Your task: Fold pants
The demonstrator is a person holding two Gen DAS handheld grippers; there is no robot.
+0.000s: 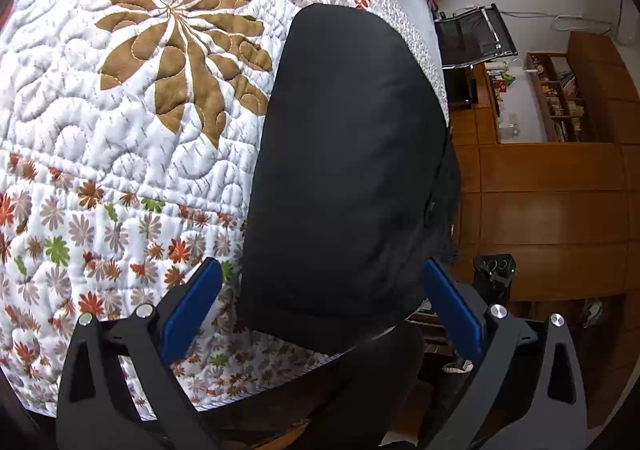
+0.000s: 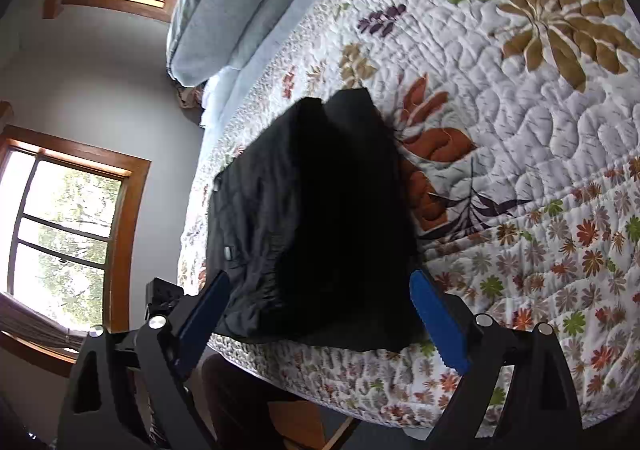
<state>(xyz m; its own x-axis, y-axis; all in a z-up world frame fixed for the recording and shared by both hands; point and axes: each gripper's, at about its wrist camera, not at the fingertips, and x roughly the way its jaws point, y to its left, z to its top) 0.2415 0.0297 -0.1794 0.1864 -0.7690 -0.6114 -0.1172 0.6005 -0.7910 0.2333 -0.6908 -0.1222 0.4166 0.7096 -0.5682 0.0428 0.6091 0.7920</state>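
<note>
Black pants [image 1: 352, 170] lie folded into a thick stack on a floral quilted bed near its edge. In the left wrist view my left gripper [image 1: 322, 290] stands wide open, its blue pads [image 1: 192, 310] on either side of the stack's near end without pressing on it. The right wrist view shows the same pants [image 2: 316, 218] from the other side, with layered folds visible on the left. My right gripper [image 2: 320, 298] is also wide open, blue pads [image 2: 438, 326] flanking the near edge of the stack and apart from the cloth.
The quilt [image 1: 120, 130] covers the bed, whose edge runs just below the pants [image 2: 360, 378]. Grey pillows [image 2: 232, 6] lie at the head. Wooden cabinets [image 1: 552, 190] and a black chair [image 1: 476, 38] stand beside the bed. Windows [image 2: 60, 218] are on the wall.
</note>
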